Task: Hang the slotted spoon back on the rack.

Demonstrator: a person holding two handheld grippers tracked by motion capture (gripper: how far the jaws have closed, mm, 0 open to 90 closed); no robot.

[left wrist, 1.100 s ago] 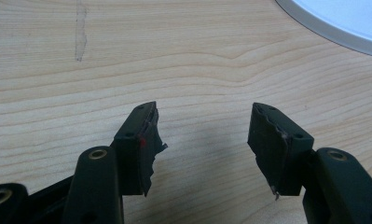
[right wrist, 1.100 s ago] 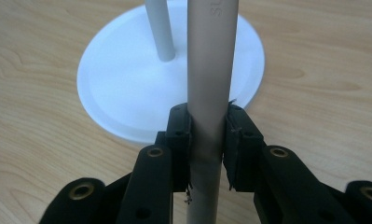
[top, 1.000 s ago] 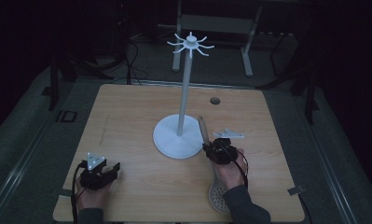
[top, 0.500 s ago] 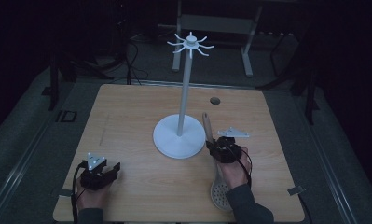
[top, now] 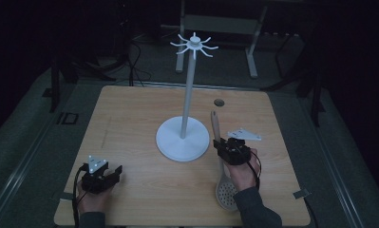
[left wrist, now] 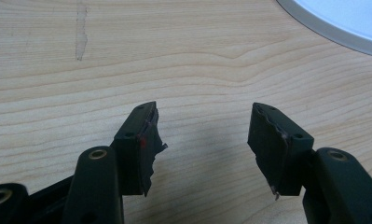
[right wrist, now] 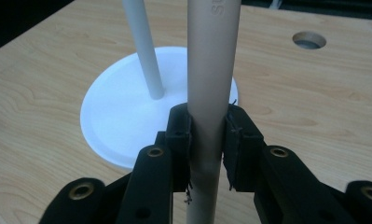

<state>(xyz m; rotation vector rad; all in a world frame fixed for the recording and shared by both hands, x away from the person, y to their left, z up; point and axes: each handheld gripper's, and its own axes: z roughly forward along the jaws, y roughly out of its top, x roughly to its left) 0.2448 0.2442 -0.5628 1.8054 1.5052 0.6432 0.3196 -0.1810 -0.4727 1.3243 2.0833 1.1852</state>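
**Pale wood handle clamped in my right hand-held gripper**

Wood-grain tabletop (top: 130,123) from the high view: my right hand-held gripper (top: 223,146) sits just right of the white stand (top: 182,137) and is closed on the slotted spoon (top: 222,166). The spoon's long axis runs away from me, handle tip pointing to the far edge, perforated bowl at the near edge beside my wrist. The stand's thin pole rises to a crown of curved hooks well above the spoon, so I judge the handle end must go up and leftward. My left hand-held gripper (top: 112,172) rests near the front left corner, well apart from the spoon; the right is plainly nearer

Left gripper view: my jaws stand apart with nothing between them, bare grained wood beneath, the stand's smooth rim at the top right corner

Right gripper view: both black pads (right wrist: 180,135) press the round, matte, beige handle (right wrist: 210,70), which runs straight ahead. The glossy white disc base (right wrist: 123,121) and its pole lie just left of it
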